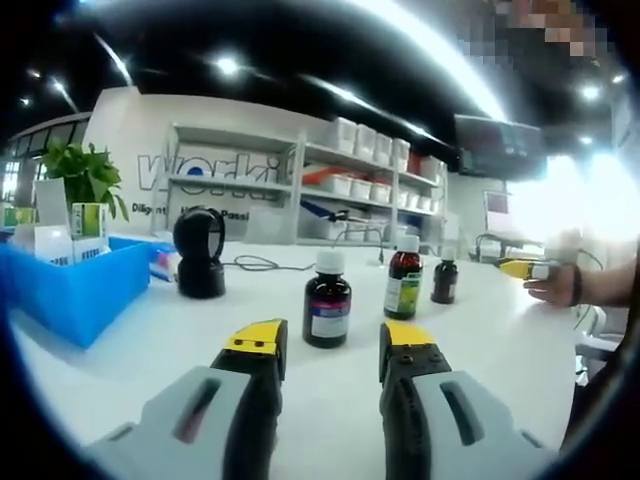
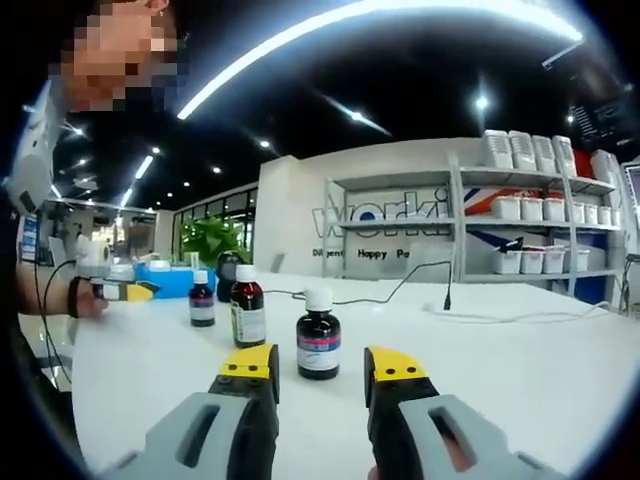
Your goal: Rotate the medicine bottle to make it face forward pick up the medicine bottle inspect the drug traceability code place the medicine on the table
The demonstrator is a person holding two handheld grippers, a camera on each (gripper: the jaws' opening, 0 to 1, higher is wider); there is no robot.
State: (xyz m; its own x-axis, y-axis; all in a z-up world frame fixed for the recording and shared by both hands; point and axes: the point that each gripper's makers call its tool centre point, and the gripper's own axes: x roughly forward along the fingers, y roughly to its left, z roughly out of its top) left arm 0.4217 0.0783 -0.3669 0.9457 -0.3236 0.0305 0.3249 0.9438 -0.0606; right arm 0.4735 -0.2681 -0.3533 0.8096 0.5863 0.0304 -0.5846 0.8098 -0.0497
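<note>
Clearly nothing is held yet: both tools stand with jaws apart and nothing between them, the left tool (image 1: 330, 345) and the right tool (image 2: 318, 368) each aimed from opposite sides at the same medicine bottle (image 1: 327, 310), which stands upright on the white surface (image 1: 480, 340) just beyond the jaw tips. Its likely purpose there is to be turned label-forward, then lifted for the code check. It looks like dark glass, round-bodied, with a white screw cap and a pale label banded in pink. Two more dark bottles (image 1: 404, 283) (image 1: 445, 280) stand farther off, well apart from it. A blue bin (image 1: 75, 290) of boxed goods sits far left, a black rounded device (image 1: 200, 250) near it.
</note>
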